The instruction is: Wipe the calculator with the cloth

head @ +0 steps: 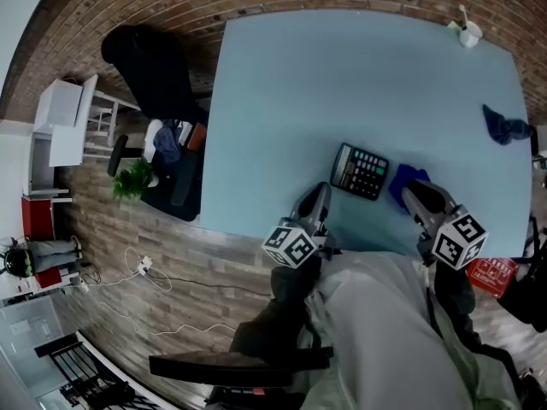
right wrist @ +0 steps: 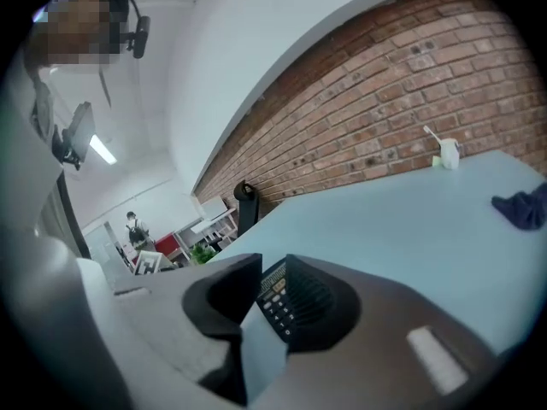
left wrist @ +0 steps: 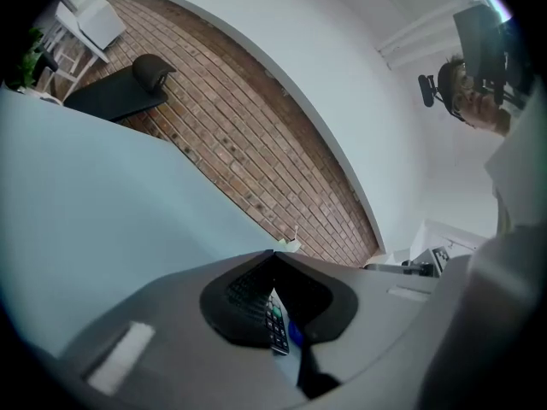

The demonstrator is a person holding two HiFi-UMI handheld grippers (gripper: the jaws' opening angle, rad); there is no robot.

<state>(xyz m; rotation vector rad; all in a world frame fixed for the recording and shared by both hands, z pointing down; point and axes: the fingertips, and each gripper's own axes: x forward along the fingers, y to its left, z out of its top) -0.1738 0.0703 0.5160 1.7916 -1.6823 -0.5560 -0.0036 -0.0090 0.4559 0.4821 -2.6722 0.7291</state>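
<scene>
Head view: left gripper, jaws clenched on nothing, just left of calculator on table; blue cloth just right of calculator; right gripper beside cloth, jaws slightly parted, empty.

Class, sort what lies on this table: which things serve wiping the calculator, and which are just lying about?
For the job: calculator; bright blue cloth beside it.
Lying about: dark blue cloth near the right edge; white cup at the far corner.
</scene>
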